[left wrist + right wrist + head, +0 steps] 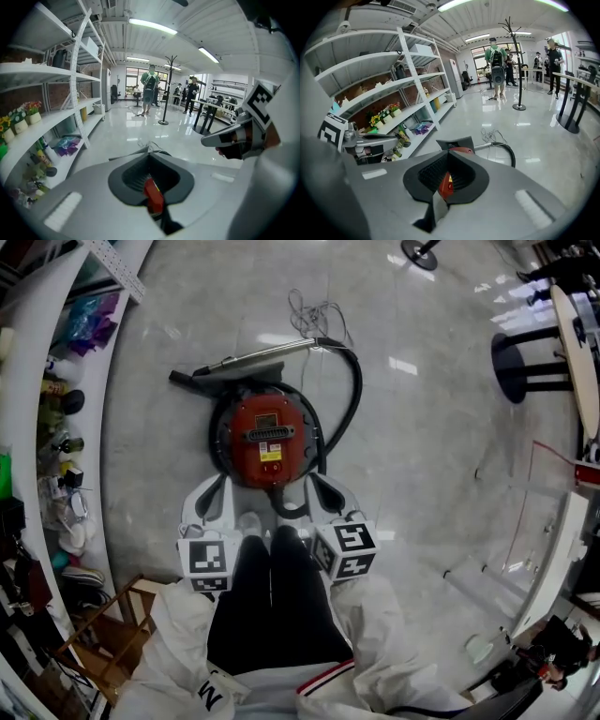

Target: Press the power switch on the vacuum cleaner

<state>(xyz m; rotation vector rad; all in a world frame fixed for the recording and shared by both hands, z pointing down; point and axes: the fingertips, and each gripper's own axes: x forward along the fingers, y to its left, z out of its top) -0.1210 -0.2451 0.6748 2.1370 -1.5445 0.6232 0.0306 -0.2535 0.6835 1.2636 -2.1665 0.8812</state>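
R gripper [449, 153] jaws together; red vac [446, 183] thru gap.

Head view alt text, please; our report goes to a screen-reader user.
A round red vacuum cleaner sits on a glossy grey floor just ahead of a person's shoes, its black hose looping to a wand lying behind it. The left tool and right tool are held low beside the legs, tips toward the vacuum.

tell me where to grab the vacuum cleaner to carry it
Probably the grey carry handle across the top of the red vacuum cleaner: it faces up, so come from straight above, jaws closing across its narrow width, clear of the hose.
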